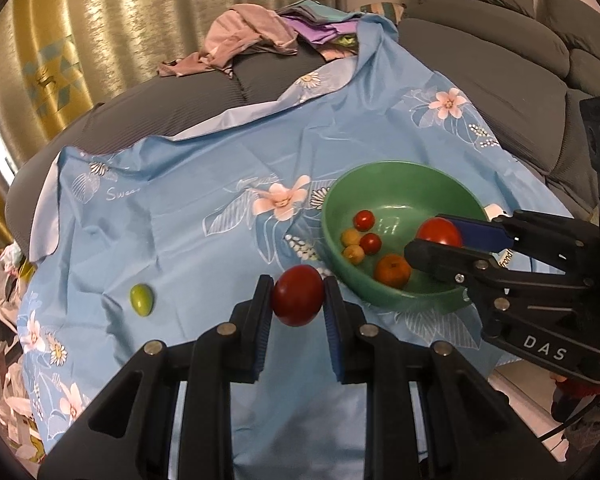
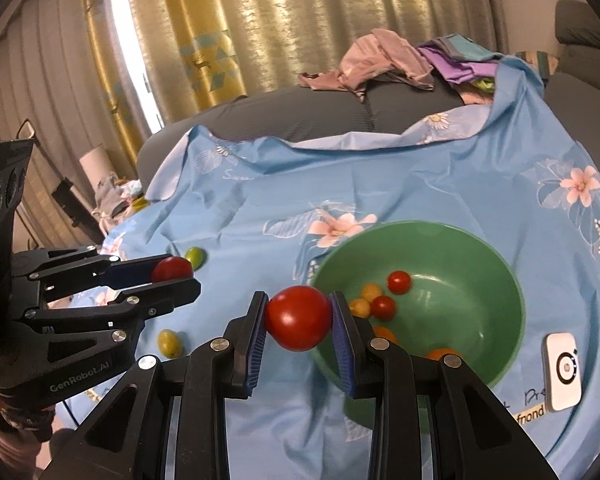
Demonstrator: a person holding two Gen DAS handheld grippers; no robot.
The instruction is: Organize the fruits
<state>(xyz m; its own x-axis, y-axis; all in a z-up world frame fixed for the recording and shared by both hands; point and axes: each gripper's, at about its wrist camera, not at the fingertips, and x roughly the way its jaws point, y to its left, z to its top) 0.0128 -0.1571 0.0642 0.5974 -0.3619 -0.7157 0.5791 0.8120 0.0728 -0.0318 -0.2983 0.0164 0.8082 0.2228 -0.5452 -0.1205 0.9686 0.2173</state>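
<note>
Grey ribbed upholstery is covering the sofa (image 1: 480,92), whose padded cushions are bulging under a glossy blue floral sheet (image 1: 204,184) that is lying creased and wrinkled across the seat. Crumpled clothes (image 1: 252,36) in pink and purple are heaping at the sheet's far edge, in front of shimmering gold pleated curtains (image 1: 112,20).

On the sheet a smooth, round green bowl (image 2: 500,276) is sitting, apparently plastic, holding small glossy fruits: two red cherry tomatoes (image 2: 399,281), yellow ones (image 2: 360,307) and an orange mandarin (image 1: 393,271). Just beside the bowl a flat white rounded device (image 2: 563,372) is lying.

The right gripper (image 2: 298,318), black with ridged blue pads, is squeezing a shiny red tomato (image 2: 298,318) at the bowl's near rim. The left gripper (image 1: 298,296), of the same build, is pinching a darker red tomato (image 1: 298,296) above the sheet, just left of the bowl.

Two smooth oval green fruits are resting on the bare sheet, one (image 2: 195,257) farther off, one (image 2: 170,343) nearer, well apart from the bowl.
</note>
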